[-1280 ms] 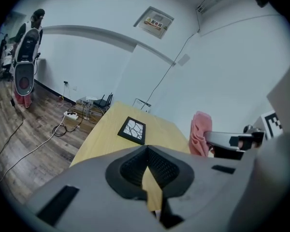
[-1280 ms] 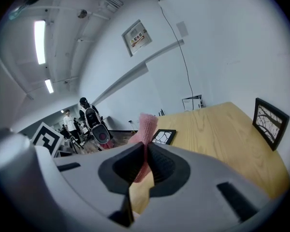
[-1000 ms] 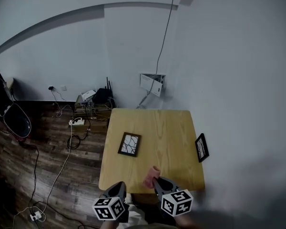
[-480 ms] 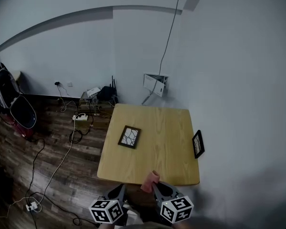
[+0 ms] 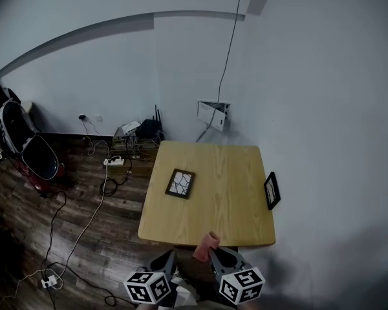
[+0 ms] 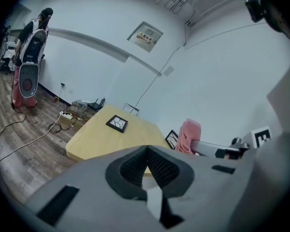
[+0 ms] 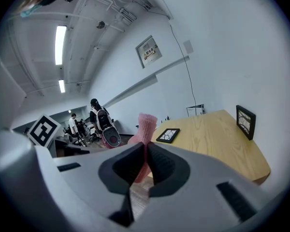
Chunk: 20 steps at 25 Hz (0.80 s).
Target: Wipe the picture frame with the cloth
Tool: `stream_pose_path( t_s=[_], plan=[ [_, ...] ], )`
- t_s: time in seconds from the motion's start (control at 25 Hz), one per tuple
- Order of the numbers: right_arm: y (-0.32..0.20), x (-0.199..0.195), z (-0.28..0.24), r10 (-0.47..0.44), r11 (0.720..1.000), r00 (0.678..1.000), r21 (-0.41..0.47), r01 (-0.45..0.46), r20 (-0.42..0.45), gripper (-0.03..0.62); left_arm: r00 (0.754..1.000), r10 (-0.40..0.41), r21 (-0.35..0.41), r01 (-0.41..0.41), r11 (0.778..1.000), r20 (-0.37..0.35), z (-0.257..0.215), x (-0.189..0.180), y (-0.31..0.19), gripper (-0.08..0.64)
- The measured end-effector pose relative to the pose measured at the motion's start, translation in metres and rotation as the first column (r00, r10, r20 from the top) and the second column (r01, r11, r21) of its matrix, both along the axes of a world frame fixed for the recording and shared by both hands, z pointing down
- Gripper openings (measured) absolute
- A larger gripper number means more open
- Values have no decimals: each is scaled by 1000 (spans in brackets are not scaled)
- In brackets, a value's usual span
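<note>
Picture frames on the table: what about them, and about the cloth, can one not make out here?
- Head view: the flat frame is too small to show dust or marks.
- Right gripper view: the standing frame hides its own prop behind it.
- Right gripper view: the pink cloth is hidden in its lower part by the right tool, shut on it.
- Head view: the table top hides its legs.

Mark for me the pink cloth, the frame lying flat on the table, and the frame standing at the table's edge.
pink cloth (image 7: 146, 128), right gripper view, on its upper end.
flat frame (image 5: 180, 183), head view, middle of its glass.
standing frame (image 5: 271, 190), head view, middle of its face.
</note>
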State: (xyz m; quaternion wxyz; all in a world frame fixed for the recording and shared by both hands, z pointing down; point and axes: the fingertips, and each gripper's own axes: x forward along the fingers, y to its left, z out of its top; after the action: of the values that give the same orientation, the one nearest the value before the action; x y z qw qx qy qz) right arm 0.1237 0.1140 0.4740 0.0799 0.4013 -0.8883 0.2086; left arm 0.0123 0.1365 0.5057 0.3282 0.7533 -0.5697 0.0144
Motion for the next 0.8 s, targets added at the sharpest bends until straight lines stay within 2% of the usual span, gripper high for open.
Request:
stream_pose_path(
  t_s=[0.8],
  plan=[
    [13,-6,-10,12,1000,1000,27,-13,13,17,1000,13,18,-13,1000,18,-5,-7,14,3]
  ],
)
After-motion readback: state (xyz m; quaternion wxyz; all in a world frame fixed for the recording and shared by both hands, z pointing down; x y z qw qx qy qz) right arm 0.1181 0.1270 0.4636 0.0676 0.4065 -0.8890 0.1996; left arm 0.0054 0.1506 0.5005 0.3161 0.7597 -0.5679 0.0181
